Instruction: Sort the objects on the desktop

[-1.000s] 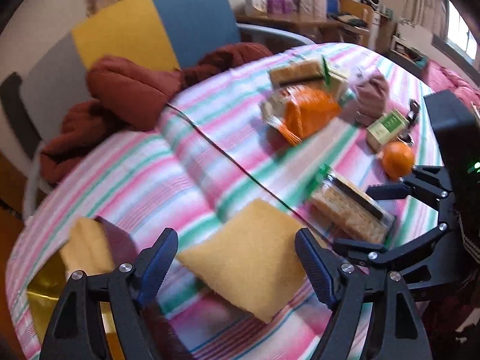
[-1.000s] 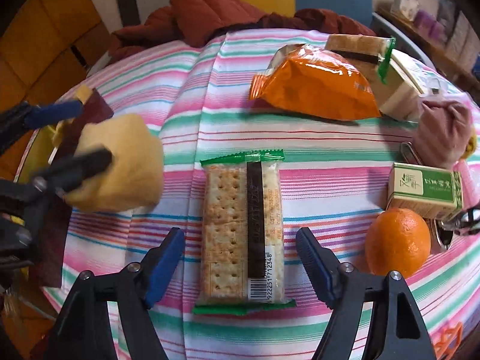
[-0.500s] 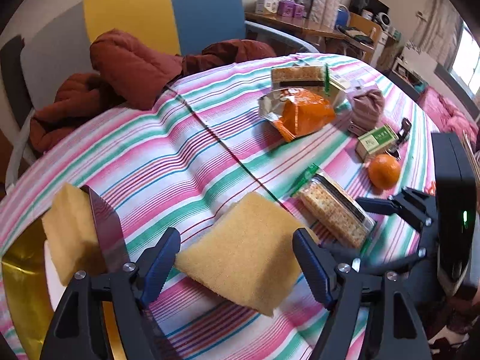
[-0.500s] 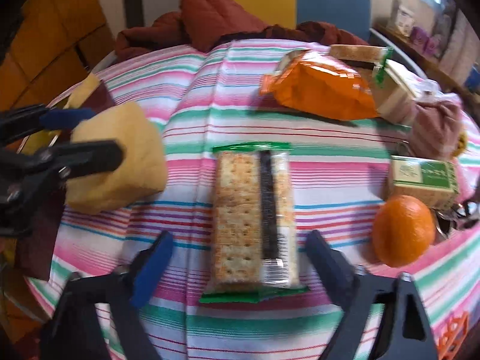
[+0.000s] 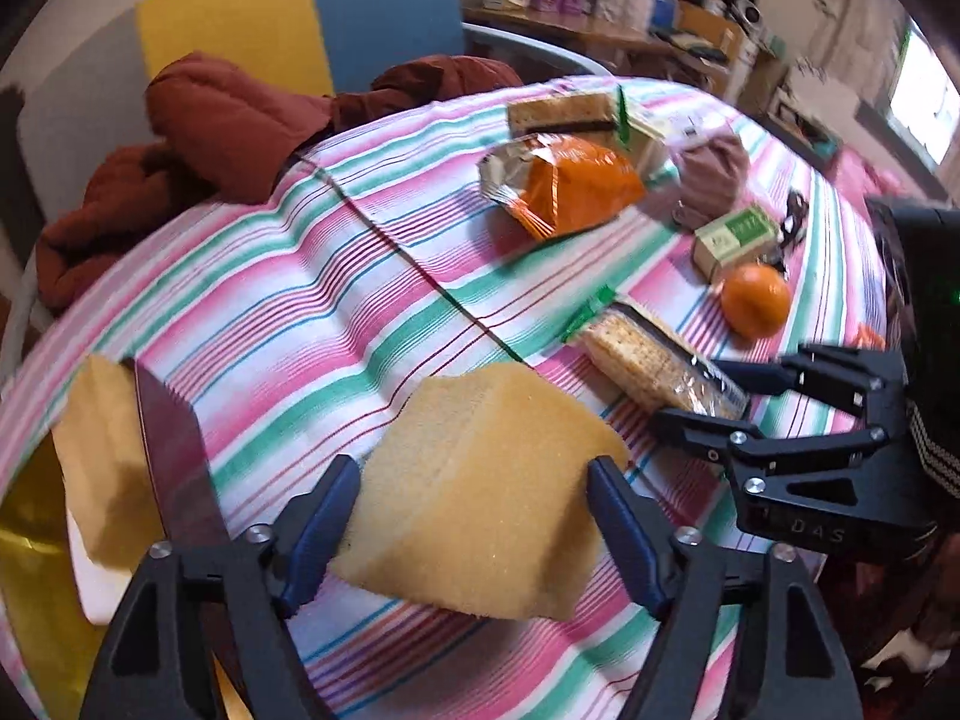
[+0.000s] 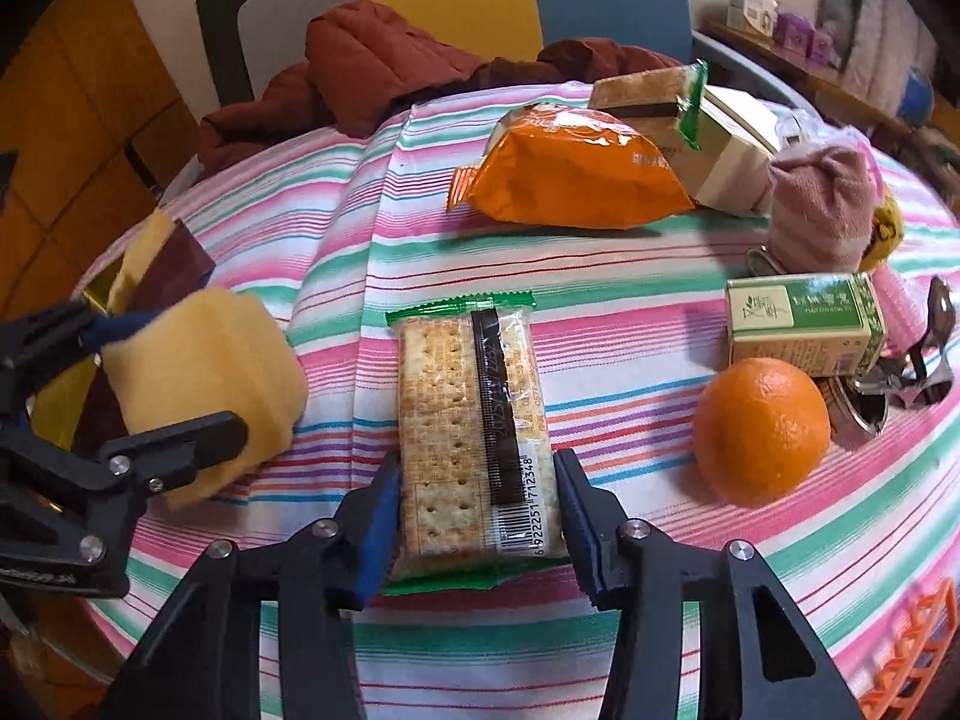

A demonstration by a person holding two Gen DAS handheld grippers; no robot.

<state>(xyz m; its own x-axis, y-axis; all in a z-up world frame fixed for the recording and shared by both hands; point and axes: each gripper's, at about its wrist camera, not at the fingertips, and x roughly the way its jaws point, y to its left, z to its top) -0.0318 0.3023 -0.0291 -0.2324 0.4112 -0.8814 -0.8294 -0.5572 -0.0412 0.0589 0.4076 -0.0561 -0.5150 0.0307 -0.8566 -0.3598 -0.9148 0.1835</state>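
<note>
My left gripper is shut on a yellow sponge and holds it above the striped tablecloth. The sponge also shows in the right wrist view, squeezed between the left gripper's fingers. My right gripper is closed onto the near end of a cracker pack with a green-edged wrapper, which lies on the cloth. In the left wrist view the right gripper meets the cracker pack.
An orange, a green tea box, an orange snack bag, a second cracker pack, a pink sock bundle and metal clips lie on the right. A gold tray with another sponge sits at the left edge.
My right gripper has moved forward and closed from wide open onto the cracker pack. My left gripper has lifted the yellow sponge higher and tilted it.
</note>
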